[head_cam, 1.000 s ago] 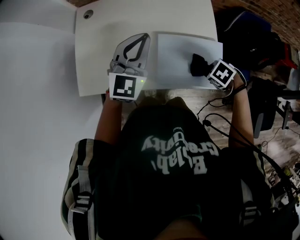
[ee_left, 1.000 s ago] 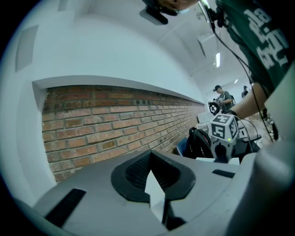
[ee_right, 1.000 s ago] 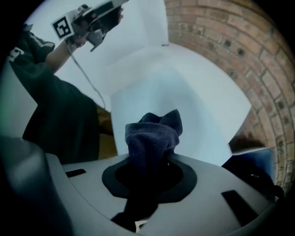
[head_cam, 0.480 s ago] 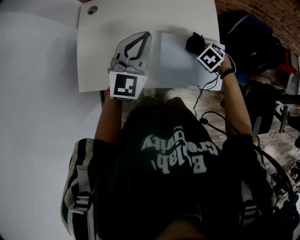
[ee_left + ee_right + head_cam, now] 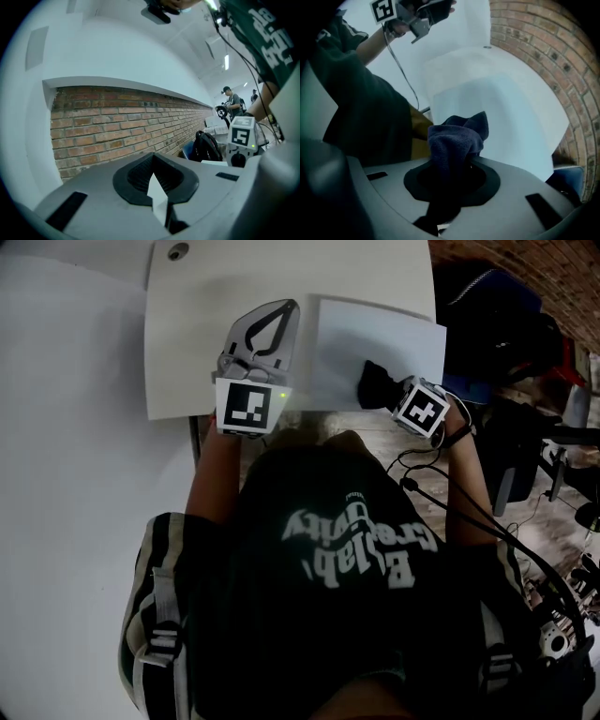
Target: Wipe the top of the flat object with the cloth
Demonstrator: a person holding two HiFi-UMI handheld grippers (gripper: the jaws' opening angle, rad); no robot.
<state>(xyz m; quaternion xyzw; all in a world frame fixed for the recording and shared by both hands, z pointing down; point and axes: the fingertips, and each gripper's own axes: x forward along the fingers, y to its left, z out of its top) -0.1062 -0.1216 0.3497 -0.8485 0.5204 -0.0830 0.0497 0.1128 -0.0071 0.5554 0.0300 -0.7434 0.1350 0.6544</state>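
The flat object (image 5: 375, 334) is a pale white sheet lying on the right part of the white table (image 5: 197, 362). A dark blue cloth (image 5: 375, 382) rests on the sheet near its front edge, with my right gripper (image 5: 382, 390) shut on it. In the right gripper view the cloth (image 5: 457, 138) bunches out of the jaws over the sheet (image 5: 511, 117). My left gripper (image 5: 289, 313) lies at the sheet's left edge, jaws together. In the left gripper view a thin white edge (image 5: 157, 194) sticks up between them.
A dark backpack (image 5: 487, 315) stands right of the table, and cables (image 5: 441, 484) trail over the wooden floor. A round grommet (image 5: 175, 251) sits at the table's far left corner. A brick wall (image 5: 117, 126) fills the left gripper view.
The right gripper carried the cloth from the sheet's near right up to its far right corner, then back toward the front edge, ending further left. The left gripper stayed put.
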